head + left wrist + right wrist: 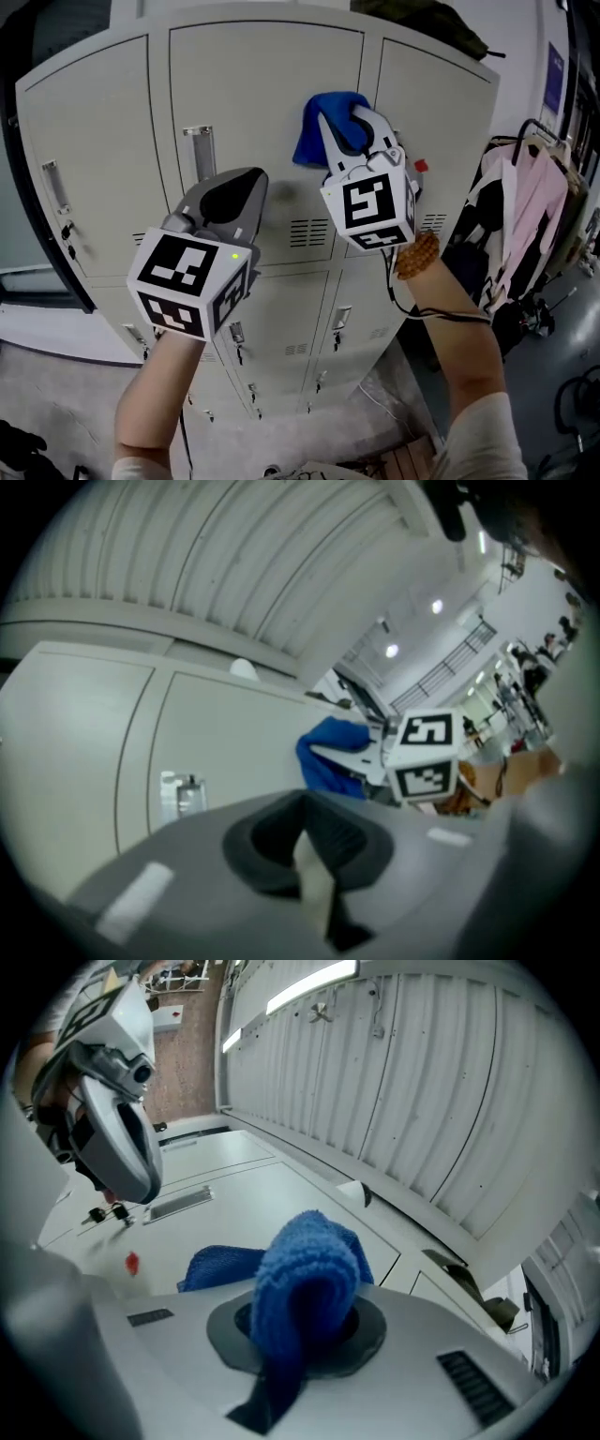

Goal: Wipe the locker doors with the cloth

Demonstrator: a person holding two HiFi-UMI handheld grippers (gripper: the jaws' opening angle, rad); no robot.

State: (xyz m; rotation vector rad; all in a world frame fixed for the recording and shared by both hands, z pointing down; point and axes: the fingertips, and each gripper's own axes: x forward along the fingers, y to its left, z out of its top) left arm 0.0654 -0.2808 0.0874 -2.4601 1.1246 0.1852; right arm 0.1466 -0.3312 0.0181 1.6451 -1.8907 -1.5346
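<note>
A blue cloth [317, 131] is bunched between the jaws of my right gripper [352, 120], which is shut on it. The cloth presses against the upper middle locker door [253, 84], near that door's right edge. In the right gripper view the cloth [305, 1265] bulges out of the right gripper [309, 1321] and trails onto the door. My left gripper [234, 192] hovers lower and to the left, shut and holding nothing, just below the door's metal handle [199, 150]. The left gripper view looks past the left gripper [309, 850] at the cloth [328, 757] and the handle [178, 794].
The beige lockers [94, 159] stand in two tiers with vent slots and key locks. A small red tag [421, 166] hangs beside the right gripper. A dark bag [431, 23] lies on top of the lockers. A rack with pink clothes [525, 216] stands at the right.
</note>
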